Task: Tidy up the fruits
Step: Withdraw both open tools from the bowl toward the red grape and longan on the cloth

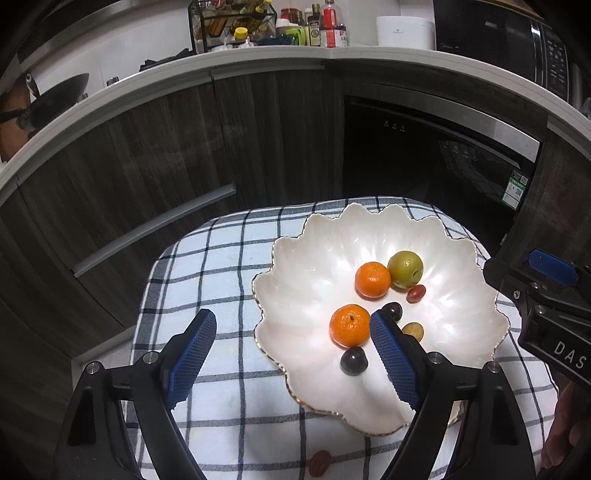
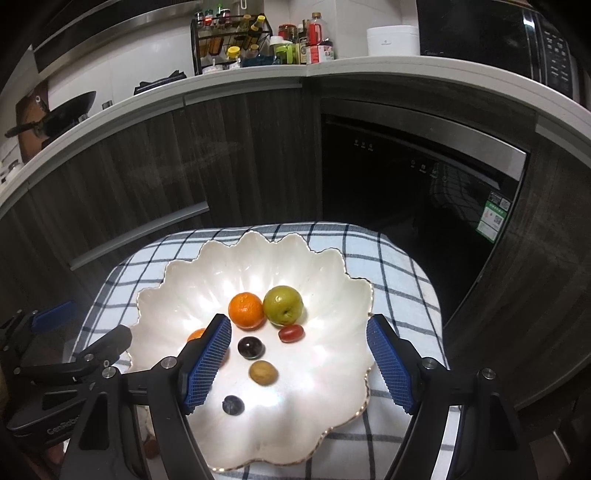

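A white scalloped bowl sits on a checked cloth. It holds two oranges, a green fruit, a red grape tomato, two dark grapes and a brown fruit. My left gripper is open and empty, its right finger over the bowl beside the nearer orange. My right gripper is open and empty above the bowl's near half. A red fruit lies on the cloth outside the bowl.
The checked cloth covers a small table in front of dark wood cabinets and a black oven. A counter behind holds bottles, a spice rack, a white pot and a wok.
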`<state>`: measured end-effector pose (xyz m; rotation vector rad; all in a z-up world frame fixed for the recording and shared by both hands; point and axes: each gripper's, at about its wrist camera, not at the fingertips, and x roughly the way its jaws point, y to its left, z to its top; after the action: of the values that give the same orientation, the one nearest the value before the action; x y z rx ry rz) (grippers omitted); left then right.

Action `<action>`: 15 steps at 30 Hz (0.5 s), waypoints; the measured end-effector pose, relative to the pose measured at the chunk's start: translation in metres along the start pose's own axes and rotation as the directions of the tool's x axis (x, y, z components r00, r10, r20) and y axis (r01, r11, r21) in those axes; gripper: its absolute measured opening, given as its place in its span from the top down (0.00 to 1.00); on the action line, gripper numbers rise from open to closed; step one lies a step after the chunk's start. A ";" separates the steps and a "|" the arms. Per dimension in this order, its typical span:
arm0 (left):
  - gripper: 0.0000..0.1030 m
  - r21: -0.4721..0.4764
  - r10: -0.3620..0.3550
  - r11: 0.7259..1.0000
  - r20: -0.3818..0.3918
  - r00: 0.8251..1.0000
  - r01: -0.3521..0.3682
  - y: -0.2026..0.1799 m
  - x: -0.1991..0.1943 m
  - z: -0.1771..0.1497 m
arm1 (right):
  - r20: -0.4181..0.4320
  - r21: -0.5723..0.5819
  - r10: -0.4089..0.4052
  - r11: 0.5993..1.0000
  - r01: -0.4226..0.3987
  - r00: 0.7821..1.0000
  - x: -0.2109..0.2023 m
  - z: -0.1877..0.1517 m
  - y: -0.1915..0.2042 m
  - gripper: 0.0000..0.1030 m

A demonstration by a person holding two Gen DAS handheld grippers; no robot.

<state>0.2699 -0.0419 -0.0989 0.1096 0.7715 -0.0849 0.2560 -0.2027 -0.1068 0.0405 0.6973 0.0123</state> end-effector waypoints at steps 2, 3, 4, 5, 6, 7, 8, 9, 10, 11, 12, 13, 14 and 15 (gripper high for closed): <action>0.17 0.006 0.000 1.000 0.009 1.000 0.000 0.000 -0.007 -0.003 | 0.009 0.005 -0.005 1.000 0.005 1.000 -0.006 -0.001 -0.001 0.25; 0.17 0.009 -0.001 1.000 0.012 1.000 0.001 0.000 -0.009 -0.004 | 0.014 0.008 -0.011 1.000 0.011 1.000 -0.010 -0.003 -0.001 0.25; 0.17 0.014 -0.001 1.000 0.016 1.000 0.001 0.000 -0.013 -0.006 | 0.017 0.010 -0.016 1.000 0.015 1.000 -0.013 -0.004 -0.001 0.25; 0.17 0.016 0.000 1.000 0.018 1.000 0.000 0.001 -0.015 -0.007 | 0.020 0.012 -0.019 1.000 0.019 1.000 -0.016 -0.005 -0.001 0.25; 0.17 0.018 0.001 1.000 0.021 1.000 -0.001 0.001 -0.018 -0.009 | 0.024 0.016 -0.022 1.000 0.022 0.999 -0.019 -0.006 -0.001 0.25; 0.17 0.019 -0.001 1.000 0.022 1.000 0.001 0.002 -0.020 -0.011 | 0.030 0.022 -0.028 0.999 0.027 0.999 -0.024 -0.009 -0.001 0.25; 0.17 0.024 -0.005 1.000 0.024 1.000 0.004 0.002 -0.024 -0.014 | 0.033 0.026 -0.032 0.999 0.031 0.999 -0.027 -0.011 -0.001 0.25; 0.17 0.029 -0.007 1.000 0.025 1.000 0.006 0.002 -0.027 -0.017 | 0.037 0.031 -0.037 0.999 0.036 0.999 -0.031 -0.013 0.000 0.25; 0.17 0.035 -0.007 0.999 0.027 1.000 0.006 0.002 -0.030 -0.019 | 0.038 0.035 -0.041 0.999 0.039 0.998 -0.034 -0.016 0.000 0.25; 0.17 0.043 -0.010 0.999 0.029 1.000 0.009 0.002 -0.033 -0.022 | 0.039 0.040 -0.042 0.998 0.041 0.998 -0.038 -0.019 0.000 0.25; 0.17 0.052 -0.015 0.999 0.031 0.999 0.013 0.002 -0.036 -0.025 | 0.038 0.043 -0.043 0.998 0.042 0.998 -0.041 -0.022 0.001 0.25; 0.17 0.065 -0.018 0.998 0.034 0.999 0.016 0.002 -0.039 -0.028 | 0.035 0.047 -0.048 0.998 0.046 0.998 -0.045 -0.027 0.002 0.25; 0.17 0.073 -0.018 0.997 0.035 0.999 0.015 0.002 -0.041 -0.030 | 0.034 0.052 -0.050 0.997 0.049 0.998 -0.048 -0.030 0.003 0.25; 0.17 0.085 -0.017 0.996 0.036 0.999 0.014 0.002 -0.043 -0.033 | 0.033 0.056 -0.052 0.997 0.050 0.998 -0.050 -0.033 0.003 0.25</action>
<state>0.2165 -0.0342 -0.0927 0.1826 0.7325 -0.1340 0.1961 -0.1999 -0.1001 0.0759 0.6637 -0.0567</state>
